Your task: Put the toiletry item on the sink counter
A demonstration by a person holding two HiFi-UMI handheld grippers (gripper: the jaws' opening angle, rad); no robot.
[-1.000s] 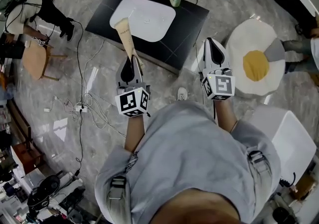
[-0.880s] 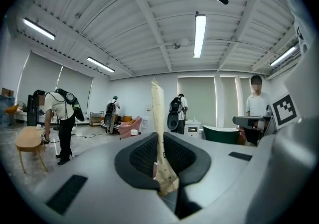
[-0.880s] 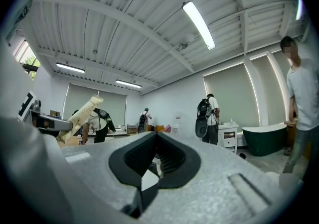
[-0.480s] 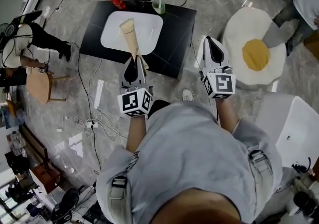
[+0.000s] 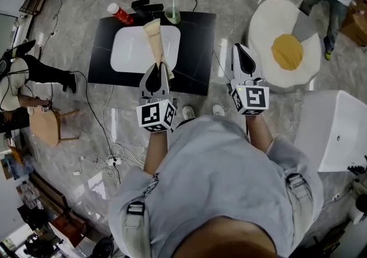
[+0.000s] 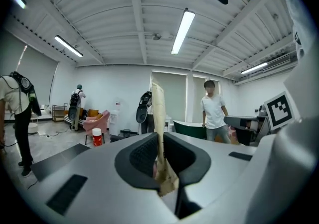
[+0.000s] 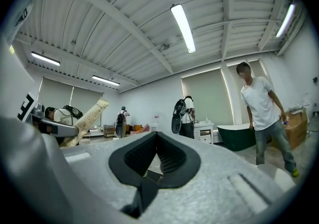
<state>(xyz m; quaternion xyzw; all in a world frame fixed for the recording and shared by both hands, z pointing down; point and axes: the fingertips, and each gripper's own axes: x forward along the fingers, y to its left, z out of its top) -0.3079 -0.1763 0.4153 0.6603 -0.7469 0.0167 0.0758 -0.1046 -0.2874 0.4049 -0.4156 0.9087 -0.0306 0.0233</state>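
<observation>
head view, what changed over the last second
The person stepped closer to the sink counter, which now sits square ahead. The tube now reaches over the middle of the white basin, not its left part. The left hand-held gripper stays shut on the tube; the right hand-held gripper stays shut and empty.

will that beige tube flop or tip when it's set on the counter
Probably stiff: the long beige squeeze tube stands straight out of the left tool, pinched only at its crimped end. Stood upright it would likely tip, being tall and narrow; laid flat on the black counter it should stay.
</observation>
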